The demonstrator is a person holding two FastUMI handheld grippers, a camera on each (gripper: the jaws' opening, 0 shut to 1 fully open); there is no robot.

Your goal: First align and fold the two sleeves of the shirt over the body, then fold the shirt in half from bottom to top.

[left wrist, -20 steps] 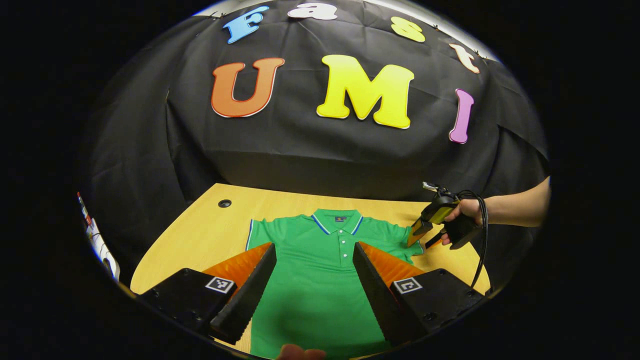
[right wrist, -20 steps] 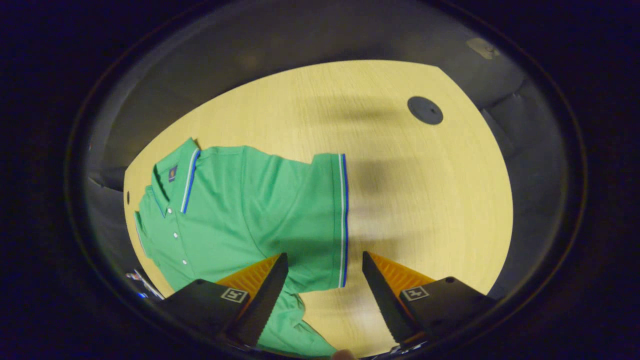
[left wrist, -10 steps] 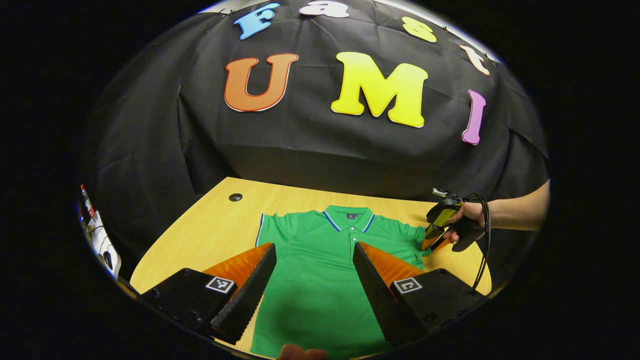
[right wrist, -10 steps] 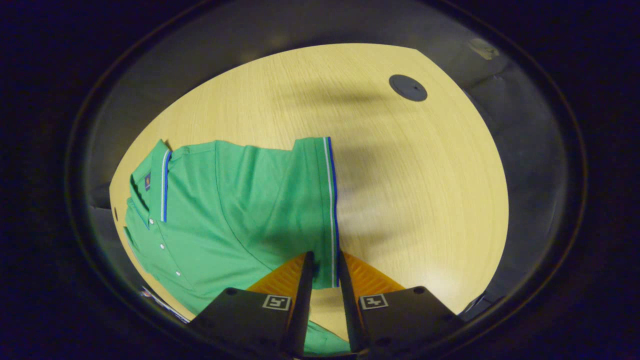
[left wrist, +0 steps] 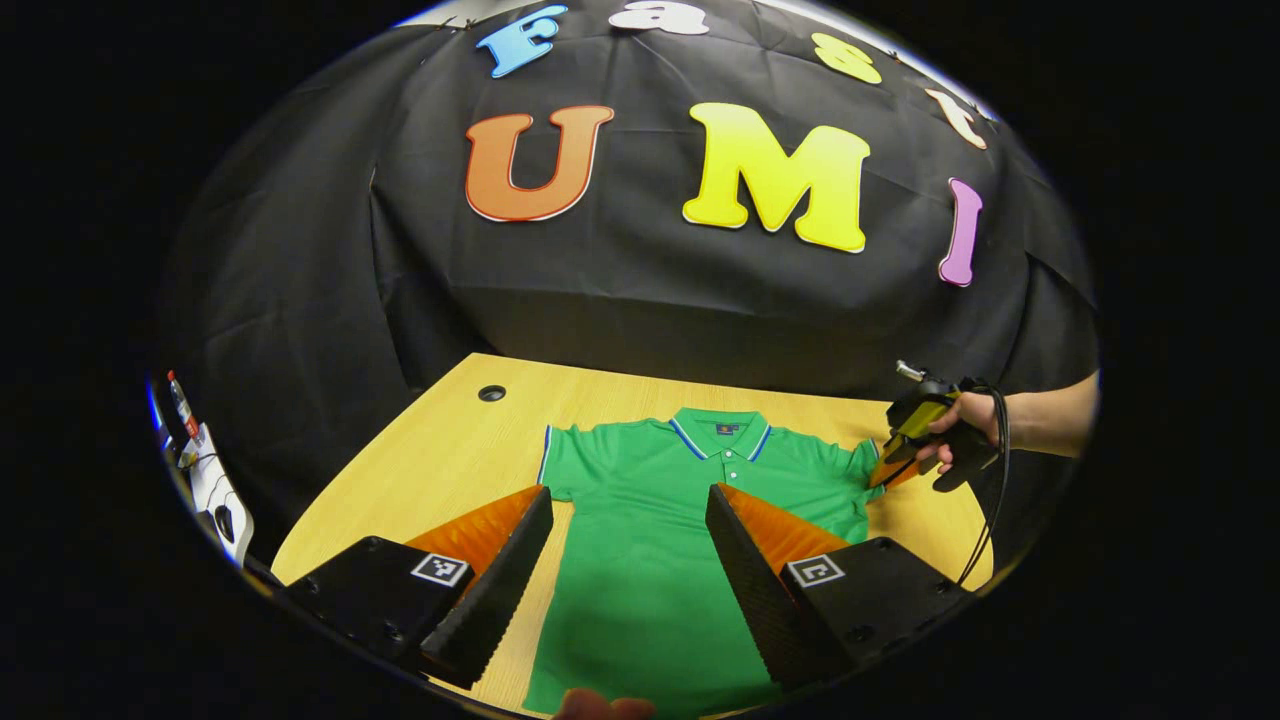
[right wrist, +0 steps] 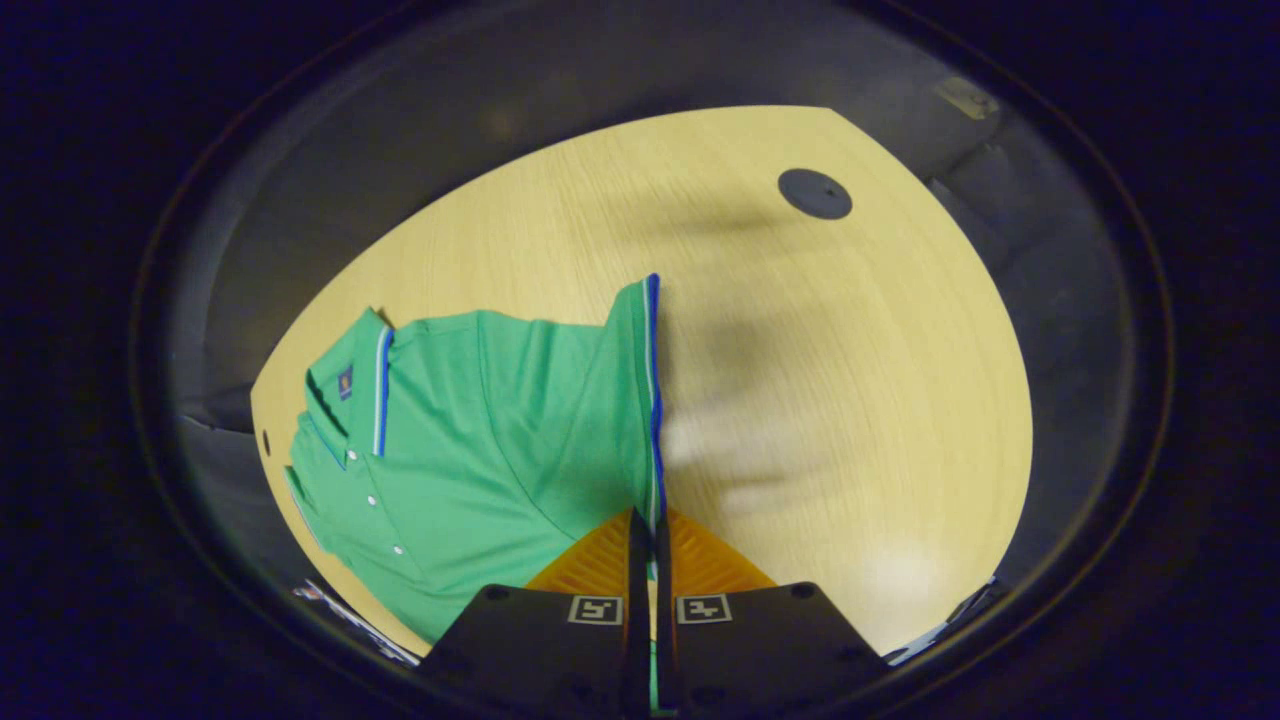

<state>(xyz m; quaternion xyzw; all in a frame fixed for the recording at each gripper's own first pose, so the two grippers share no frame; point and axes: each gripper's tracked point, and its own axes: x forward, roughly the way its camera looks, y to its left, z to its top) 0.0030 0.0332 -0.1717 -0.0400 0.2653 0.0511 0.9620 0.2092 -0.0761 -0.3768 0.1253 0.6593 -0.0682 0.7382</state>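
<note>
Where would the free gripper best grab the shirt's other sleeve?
Probably at the striped cuff edge of the flat sleeve, coming in from the table side. That hem lies free on bare wood, just as the right gripper pinches its own sleeve hem. The left gripper hangs open.

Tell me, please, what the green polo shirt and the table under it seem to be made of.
The green polo shirt looks like soft matte knit cloth, probably cotton or a blend: it drapes and creases. The pale yellow table looks like smooth wood or wood-look laminate, with fine grain lines and a faint sheen.

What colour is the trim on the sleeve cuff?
Blue and white stripes on the green sleeve cuff, clearest in the right gripper view.
</note>
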